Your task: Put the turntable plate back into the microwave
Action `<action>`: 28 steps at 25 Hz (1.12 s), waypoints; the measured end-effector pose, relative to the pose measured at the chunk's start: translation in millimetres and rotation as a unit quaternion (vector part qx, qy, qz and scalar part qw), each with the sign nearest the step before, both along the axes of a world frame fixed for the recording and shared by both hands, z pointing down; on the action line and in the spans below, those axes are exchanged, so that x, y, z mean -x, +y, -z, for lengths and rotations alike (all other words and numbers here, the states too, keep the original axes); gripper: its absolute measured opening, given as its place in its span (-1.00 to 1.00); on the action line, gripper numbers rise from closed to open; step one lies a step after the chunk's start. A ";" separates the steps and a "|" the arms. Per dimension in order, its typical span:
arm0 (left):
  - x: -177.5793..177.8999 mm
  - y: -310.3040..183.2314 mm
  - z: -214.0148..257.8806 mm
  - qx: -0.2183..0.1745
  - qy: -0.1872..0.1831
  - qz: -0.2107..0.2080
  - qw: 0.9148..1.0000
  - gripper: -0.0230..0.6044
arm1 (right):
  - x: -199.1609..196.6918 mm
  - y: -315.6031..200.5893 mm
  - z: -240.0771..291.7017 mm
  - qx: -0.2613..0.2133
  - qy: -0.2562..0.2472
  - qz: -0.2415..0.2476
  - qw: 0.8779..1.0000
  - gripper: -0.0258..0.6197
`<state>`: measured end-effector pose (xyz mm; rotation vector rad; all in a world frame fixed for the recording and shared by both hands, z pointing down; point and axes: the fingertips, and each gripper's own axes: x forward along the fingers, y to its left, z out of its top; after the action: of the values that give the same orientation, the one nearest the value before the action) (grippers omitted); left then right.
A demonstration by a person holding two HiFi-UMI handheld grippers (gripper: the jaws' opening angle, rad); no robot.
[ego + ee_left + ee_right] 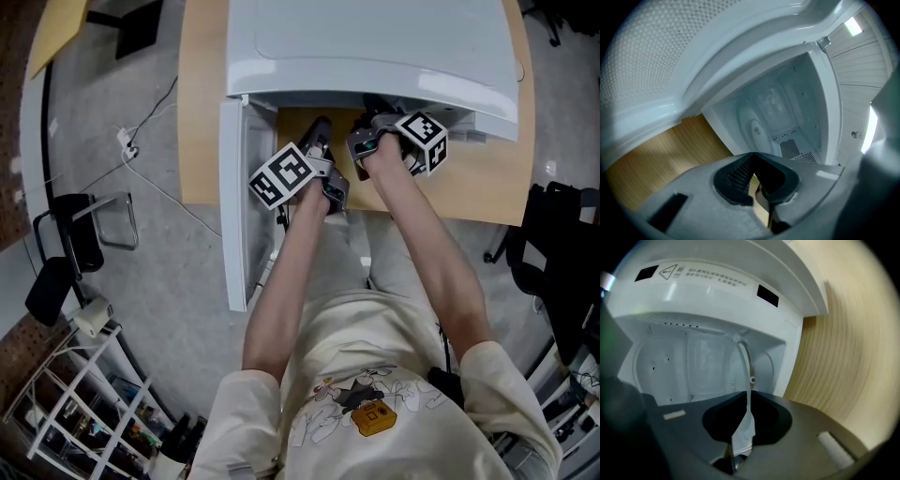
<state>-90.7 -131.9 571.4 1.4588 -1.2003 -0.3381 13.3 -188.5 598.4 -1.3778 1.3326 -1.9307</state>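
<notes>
Grey speckled floor (178, 272) at frame left; one pale wooden table (202, 103) above centre; on it one white, smooth-skinned microwave (375, 47), its single door (234, 216) swung open to the left of the cavity (797, 108).

Item, left gripper (753, 155): one black-and-white marker cube (281, 176); dark pads, one with a dotted texture, tips brought together, nothing between them; set at the cavity mouth.

Item, turntable plate (744, 430): one; clear glass, round, thin-rimmed, a small hub (752, 379) at its centre; in the left gripper view it shows as a pale oval inside the white cavity, centre of frame; in the right gripper view it shows edge-on, running from the cavity down between the jaws; whether it rests on the cavity floor cannot be told.

Item, right gripper (747, 394): one marker cube (424, 141); smooth dark jaws closed onto the plate's near rim, gripping it; blurred wood grain fills the right of that frame.
</notes>
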 end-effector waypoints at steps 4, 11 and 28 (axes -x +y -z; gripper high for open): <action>0.3 0.6 1.9 -0.003 -0.003 -0.004 1.000 -0.94 | -17.8 -12.1 -0.1 -0.006 0.021 -0.021 1.000 -0.81; -1.0 6.4 -1.3 0.002 0.003 -0.007 1.000 -0.94 | -24.9 -14.5 3.1 -0.012 0.031 -0.038 0.999 -0.78; -23.6 14.2 15.6 -0.013 -0.031 -0.043 0.999 -0.94 | -20.4 23.8 30.4 -0.041 0.085 0.077 0.993 -0.64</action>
<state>-67.1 -117.7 555.8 1.5476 -1.1813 -0.2517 33.7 -164.7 568.0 -1.4653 1.6237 -1.8654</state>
